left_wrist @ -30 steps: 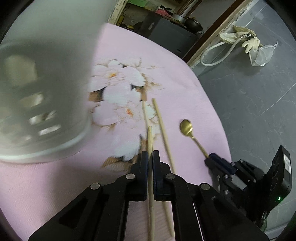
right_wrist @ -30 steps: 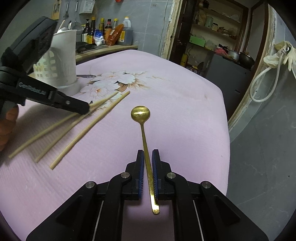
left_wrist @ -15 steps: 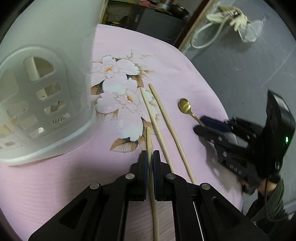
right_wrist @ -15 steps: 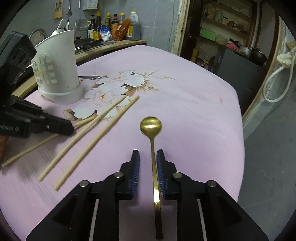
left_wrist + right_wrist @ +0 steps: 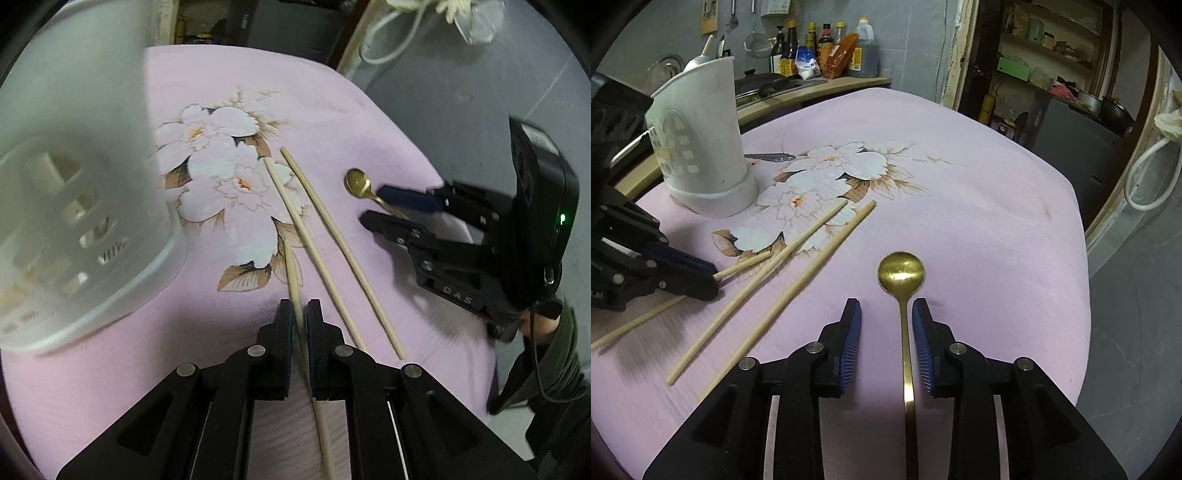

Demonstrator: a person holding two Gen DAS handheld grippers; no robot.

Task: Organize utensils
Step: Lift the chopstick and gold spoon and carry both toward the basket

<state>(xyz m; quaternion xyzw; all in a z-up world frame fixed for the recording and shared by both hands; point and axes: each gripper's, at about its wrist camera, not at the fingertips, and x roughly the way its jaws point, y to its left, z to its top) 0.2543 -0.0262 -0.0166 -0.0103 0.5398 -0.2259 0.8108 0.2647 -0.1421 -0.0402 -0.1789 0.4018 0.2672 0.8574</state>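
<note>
Lying between the just-opened right tool [image 5: 886,314], a slim shiny gold spoon [image 5: 902,275].

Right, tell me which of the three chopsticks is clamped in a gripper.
The chopstick nearest the white holder: this chopstick is pinched by the left gripper. The other two chopsticks lie free beside it.

The only lettering I can make out is "DAS", pale capitals moulded into the black body of the right gripper [image 5: 391,208], seen from the left wrist. The labels on the sauce bottles [image 5: 827,48] on the far counter are too small to read.
</note>
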